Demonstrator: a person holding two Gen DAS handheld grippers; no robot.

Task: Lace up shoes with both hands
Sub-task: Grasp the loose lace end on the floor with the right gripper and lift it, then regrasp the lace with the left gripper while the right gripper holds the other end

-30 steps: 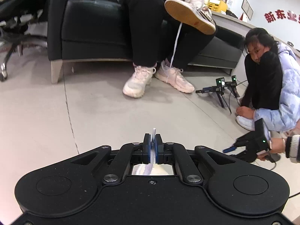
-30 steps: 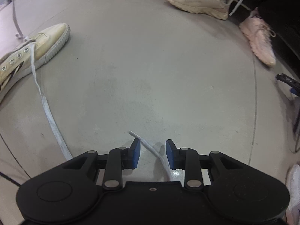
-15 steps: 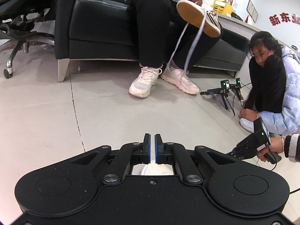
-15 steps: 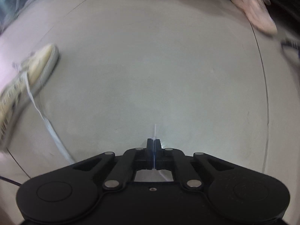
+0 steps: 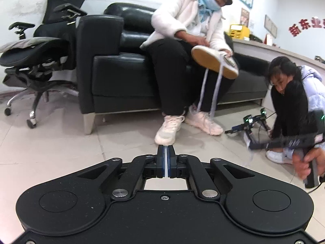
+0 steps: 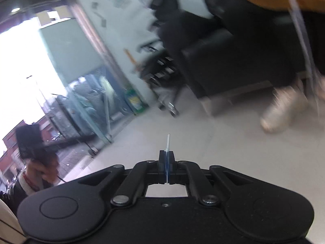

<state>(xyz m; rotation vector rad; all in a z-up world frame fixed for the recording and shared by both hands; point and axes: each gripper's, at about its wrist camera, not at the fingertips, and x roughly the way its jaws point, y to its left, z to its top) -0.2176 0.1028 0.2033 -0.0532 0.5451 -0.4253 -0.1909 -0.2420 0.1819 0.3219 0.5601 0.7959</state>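
A: Left wrist view: our left gripper [image 5: 166, 158] has a thin white strip of shoelace [image 5: 166, 165] running between its blue pads [image 5: 161, 162], and the jaws are easing apart around it. The lace looks flat and pale, seen edge-on, so we see only a narrow white line.

B: In the right wrist view, our right gripper [image 6: 166, 162] is pinched fully together on its own stretch of lace. The stiff white tip [image 6: 168, 141] pokes out past the fingertips, straight and slightly tilted.

A: Taking the black sofa [image 5: 121, 77] as our landmark: both grippers sit out on the pale tiled floor [image 5: 61, 142] in front of it, well apart from it.

B: Where is our shoe?

A: We cannot tell; neither view shows it, only the lace ends in our jaws.

B: On the sofa sits a person holding a tan-soled sneaker [image 5: 215, 63], with two white laces hanging from it toward the floor.

A: Right of the sofa another person crouches, and our right hand [image 5: 306, 162] shows there, blurred, gripping its handle.

B: Left of the sofa stands a black office chair [image 5: 40, 46]. The right view is smeared, so little else reads.
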